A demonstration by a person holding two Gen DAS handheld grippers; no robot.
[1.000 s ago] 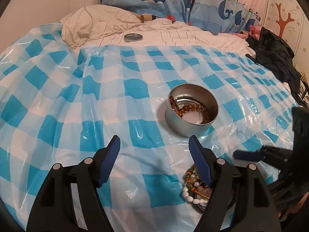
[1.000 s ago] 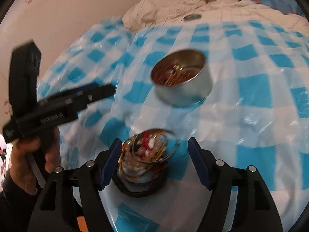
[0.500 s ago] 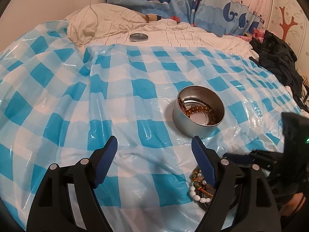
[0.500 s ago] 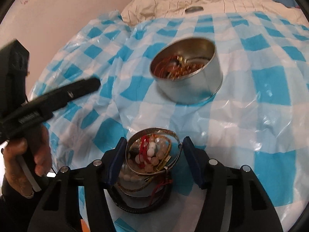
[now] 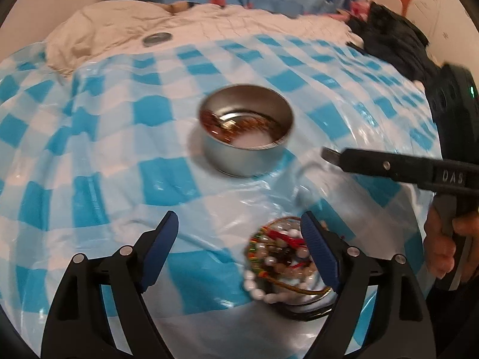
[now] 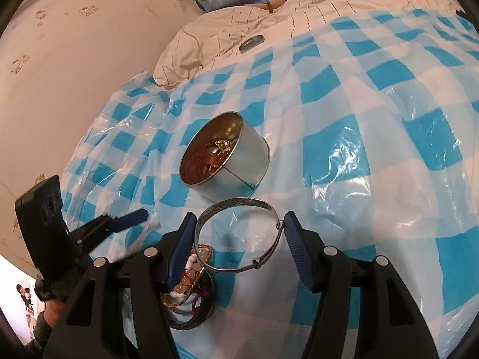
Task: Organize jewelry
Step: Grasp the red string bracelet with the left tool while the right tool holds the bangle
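A round silver tin [image 5: 247,128] with amber beads inside stands on the blue-checked plastic sheet [image 5: 89,149]; it also shows in the right wrist view [image 6: 227,161]. A pile of bead bracelets [image 5: 281,260] lies close in front of it, beside my left gripper's right finger. My left gripper [image 5: 239,239] is open and empty. My right gripper [image 6: 238,239] is shut on a silver bangle [image 6: 236,236], lifted above the pile of bracelets [image 6: 188,272]. My right gripper shows side-on in the left wrist view [image 5: 338,155], to the right of the tin.
A tin lid [image 5: 155,39] lies on the cream quilt [image 5: 119,30] at the back. Dark clothes [image 5: 395,48] are heaped at the far right. A wall [image 6: 74,59] runs along the left of the bed.
My right gripper closed on the silver bangle and lifted it off the pile. My left gripper shifted so the tin sits nearer the middle of its view.
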